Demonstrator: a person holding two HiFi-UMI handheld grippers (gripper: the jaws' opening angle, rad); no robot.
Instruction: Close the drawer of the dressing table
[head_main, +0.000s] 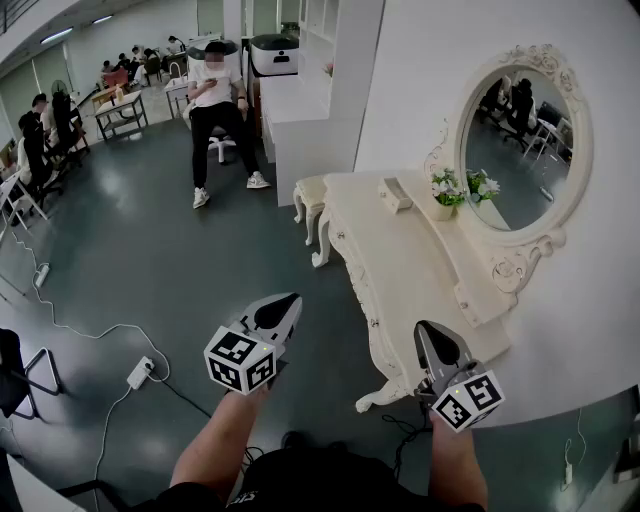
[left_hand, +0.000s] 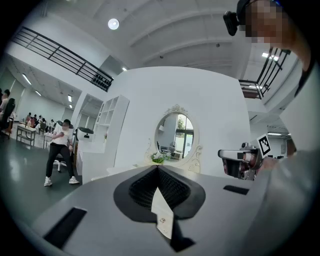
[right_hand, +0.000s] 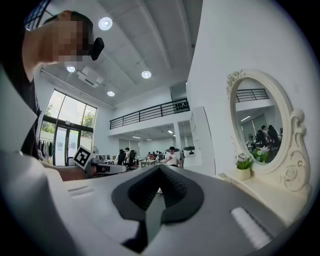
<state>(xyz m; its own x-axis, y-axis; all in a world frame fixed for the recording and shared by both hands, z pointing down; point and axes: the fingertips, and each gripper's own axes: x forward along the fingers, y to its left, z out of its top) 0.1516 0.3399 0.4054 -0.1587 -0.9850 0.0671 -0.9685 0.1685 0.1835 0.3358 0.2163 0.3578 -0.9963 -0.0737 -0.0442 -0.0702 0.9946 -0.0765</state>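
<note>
- While both grippers hang level in front of it, the desk (head_main: 410, 255) stands flat against the white wall (head_main: 450, 40), on the right of the head view.
- It is cream-white with a scalloped top edge, carved trim and curved legs (head_main: 380, 395).
- An oval mirror (head_main: 520, 140) in a matching carved frame rises from its back, above a low raised shelf.
- A small pot of white flowers (head_main: 445, 195) stands on the top by the mirror, with a small pale box (head_main: 393, 195) just beside it.
- Its long axis runs along the wall, from the near end by the person to the far end beside a matching stool (head_main: 308, 195).
- The drawer fronts (head_main: 365, 290) face away from the wall, toward the open dark floor (head_main: 150, 250), and look flush under the top's edge.
- The left gripper (head_main: 290, 300) is over the floor, well apart from the desk, its jaws pressed together on nothing.
- The right gripper (head_main: 428, 328) is near the desk's near end, not touching it, its jaws likewise together and empty.
</note>
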